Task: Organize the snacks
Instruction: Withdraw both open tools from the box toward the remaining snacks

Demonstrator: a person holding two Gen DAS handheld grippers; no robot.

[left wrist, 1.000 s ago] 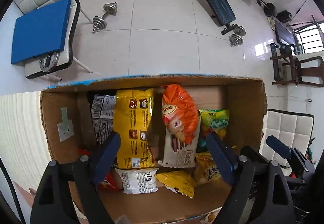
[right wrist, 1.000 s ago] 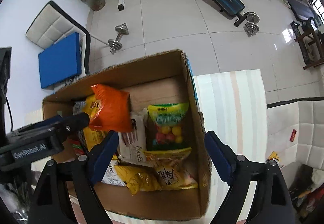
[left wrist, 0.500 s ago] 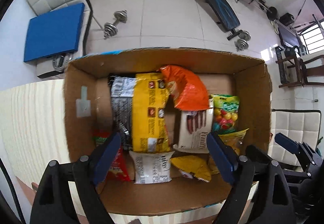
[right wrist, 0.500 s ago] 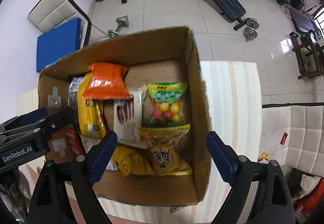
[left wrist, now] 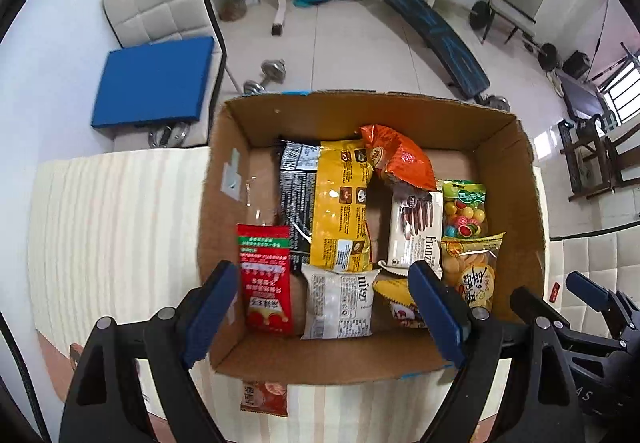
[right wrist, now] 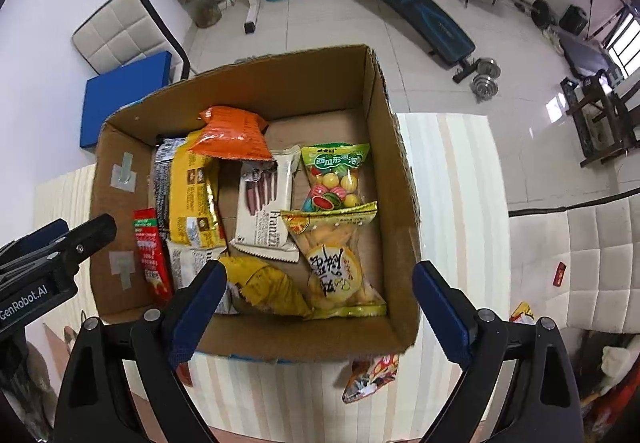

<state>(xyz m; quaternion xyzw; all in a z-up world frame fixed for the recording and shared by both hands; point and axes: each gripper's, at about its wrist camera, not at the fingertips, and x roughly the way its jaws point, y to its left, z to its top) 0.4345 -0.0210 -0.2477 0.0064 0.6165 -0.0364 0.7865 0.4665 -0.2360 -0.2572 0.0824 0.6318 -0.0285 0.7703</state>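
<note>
Setting: home gym with white tiled floor; weight bench and barbell rack at upper frame, a striped table [left wrist: 120,211] across the lower half carrying an open cardboard box [left wrist: 224,171].

Box contents, left to right in the left wrist view:
- red sachet [left wrist: 265,279], lower left, flat against the left wall.
- black-and-white pack [left wrist: 296,195], lengthwise beside it.
- yellow bag [left wrist: 340,203], centre, lengthwise.
- white pouch [left wrist: 340,303], below the yellow bag, near the front wall.
- orange bag [left wrist: 400,159], upper centre, tilted, propped on its neighbours, not lying flat.
- white biscuit pack [left wrist: 416,231], right of centre.
- small yellow packet [left wrist: 396,293], partly behind the jaws.
- gumball bag [left wrist: 464,211], upper right.
- chip bag [left wrist: 472,267], lower right, by the right wall.

The packs lie roughly in rows, seemingly to fill the floor evenly.

Outside the box: one red packet [left wrist: 264,395] on the table at the front wall, another colourful packet [right wrist: 370,371] at lower centre of the right wrist view; probably still to be packed.

Left gripper [left wrist: 324,307]: jaws apart, empty, above the box front.
Right gripper [right wrist: 320,303]: jaws apart, nothing between them, hovering over the front right corner.
</note>
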